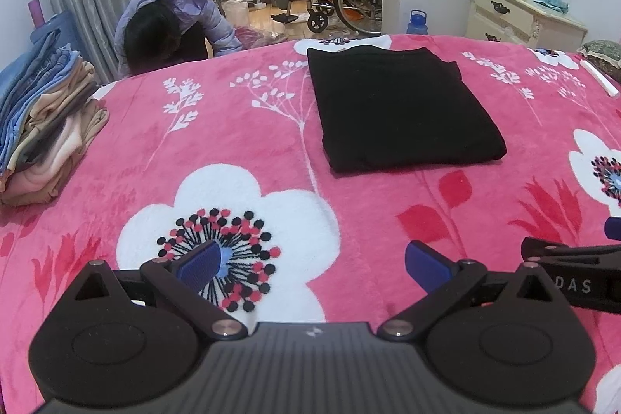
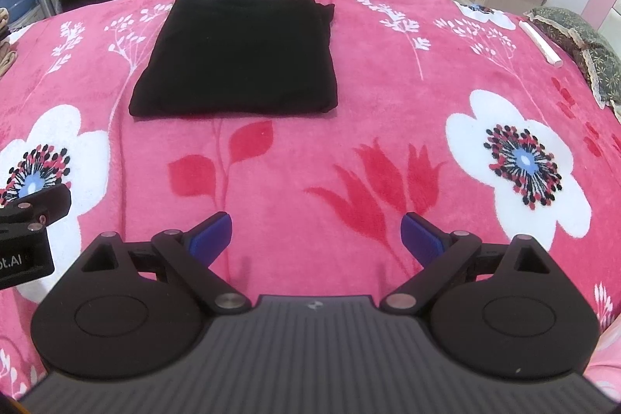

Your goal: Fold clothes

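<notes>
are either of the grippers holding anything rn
Nothing is held. The left gripper and right gripper are both open over the blanket, short of the folded black garment.

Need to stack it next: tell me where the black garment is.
The folded black garment lies flat mid-blanket, ahead of both open tongs; the clothes stack sits far left.

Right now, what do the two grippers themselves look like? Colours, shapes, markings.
Both match: the left gripper and right gripper have matte black linkage arms with silver pivot pins, round black side housings, a ribbed grey body bearing a small logo, and blue ribbed finger pads. White lettering runs along the side. No cables visible.
</notes>
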`<control>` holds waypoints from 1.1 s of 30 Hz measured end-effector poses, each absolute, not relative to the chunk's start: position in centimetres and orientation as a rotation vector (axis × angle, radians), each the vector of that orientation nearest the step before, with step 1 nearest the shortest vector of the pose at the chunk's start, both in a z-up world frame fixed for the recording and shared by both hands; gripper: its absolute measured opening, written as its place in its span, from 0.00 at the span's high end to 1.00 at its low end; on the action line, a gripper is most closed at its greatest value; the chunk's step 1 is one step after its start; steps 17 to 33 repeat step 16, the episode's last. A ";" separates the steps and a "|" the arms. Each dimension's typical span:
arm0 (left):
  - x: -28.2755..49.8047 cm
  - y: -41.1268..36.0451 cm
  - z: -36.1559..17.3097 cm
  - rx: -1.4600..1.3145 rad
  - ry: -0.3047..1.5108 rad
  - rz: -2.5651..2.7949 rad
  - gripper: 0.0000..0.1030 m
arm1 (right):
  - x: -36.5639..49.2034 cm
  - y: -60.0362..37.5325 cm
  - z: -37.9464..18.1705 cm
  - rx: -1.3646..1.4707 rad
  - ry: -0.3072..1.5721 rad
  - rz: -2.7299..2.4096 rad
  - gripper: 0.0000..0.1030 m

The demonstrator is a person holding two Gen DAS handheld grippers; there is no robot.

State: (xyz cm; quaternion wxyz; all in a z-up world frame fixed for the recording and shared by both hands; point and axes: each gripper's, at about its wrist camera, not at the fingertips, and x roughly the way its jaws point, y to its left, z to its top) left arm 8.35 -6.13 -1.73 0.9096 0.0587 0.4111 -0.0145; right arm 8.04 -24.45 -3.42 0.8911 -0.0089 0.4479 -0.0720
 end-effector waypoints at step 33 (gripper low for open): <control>8.5 -5.9 -1.9 0.118 0.858 -0.024 0.01 | 8.1 -24.8 -3.5 -0.023 0.929 -0.144 0.06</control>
